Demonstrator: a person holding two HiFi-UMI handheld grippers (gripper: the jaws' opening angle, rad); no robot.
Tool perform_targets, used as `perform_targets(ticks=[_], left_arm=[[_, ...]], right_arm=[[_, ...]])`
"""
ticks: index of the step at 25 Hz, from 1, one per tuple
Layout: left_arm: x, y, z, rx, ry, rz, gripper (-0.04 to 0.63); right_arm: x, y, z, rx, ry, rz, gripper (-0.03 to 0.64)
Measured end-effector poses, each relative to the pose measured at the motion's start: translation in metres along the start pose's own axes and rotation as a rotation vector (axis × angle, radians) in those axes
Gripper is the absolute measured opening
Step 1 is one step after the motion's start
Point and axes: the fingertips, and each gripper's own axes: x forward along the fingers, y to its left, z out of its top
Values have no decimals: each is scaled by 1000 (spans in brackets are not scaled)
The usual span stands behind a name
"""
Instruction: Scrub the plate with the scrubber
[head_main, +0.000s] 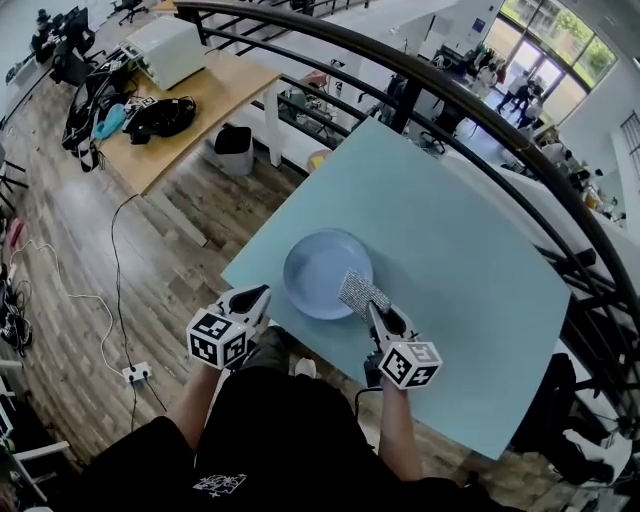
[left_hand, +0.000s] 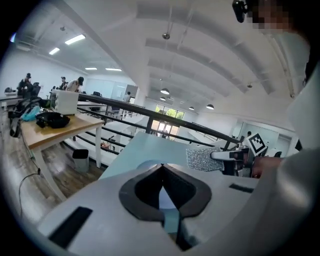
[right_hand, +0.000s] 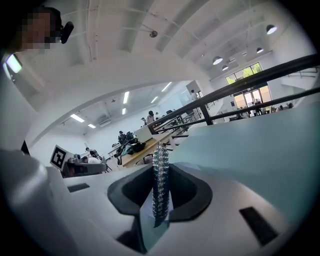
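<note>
The person wears a black T-shirt (head_main: 280, 440) with short sleeves (head_main: 160, 440) and a small white print (head_main: 220, 484) at its near left. The left gripper (head_main: 258, 296) and right gripper (head_main: 373, 307) each have a smooth, pale grey shell that tapers to two pointed jaws. A white cube (head_main: 218, 338) printed with black square markers sits at the near end of each. In the gripper views, a black lining (left_hand: 132, 192) rims the teardrop opening between the jaws. A dark rectangular slot (left_hand: 70, 227) lies on either side of it.

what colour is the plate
Pale blue. The plate shows best in the head view.
</note>
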Motion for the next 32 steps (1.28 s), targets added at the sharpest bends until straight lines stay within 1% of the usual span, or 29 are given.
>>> perform_targets(ticks=[2, 6, 10, 13, 15, 17, 20, 26, 32], left_arm=[[17, 6, -8, -8, 43, -33, 9], [51, 25, -26, -29, 122, -74, 9], [79, 41, -46, -88, 211, -129, 11], [95, 55, -59, -134, 271, -158, 12], [106, 65, -64, -174, 303, -171, 33], [116, 75, -68, -214, 340, -187, 92], [129, 85, -72, -232, 380, -198, 106], [149, 96, -79, -264, 449, -213, 129], [172, 102, -83, -281, 501, -194, 130]], right_arm=[[5, -7, -2, 19, 9, -22, 86], [26, -23, -18, 37, 70, -58, 86], [43, -34, -37, 58, 143, -88, 86], [56, -39, -47, 95, 189, -103, 86], [64, -43, -53, 140, 214, -109, 86], [71, -45, -57, 171, 245, -115, 86], [76, -48, -65, 189, 292, -132, 86], [78, -54, -77, 240, 341, -182, 86], [79, -60, -85, 284, 395, -195, 86]])
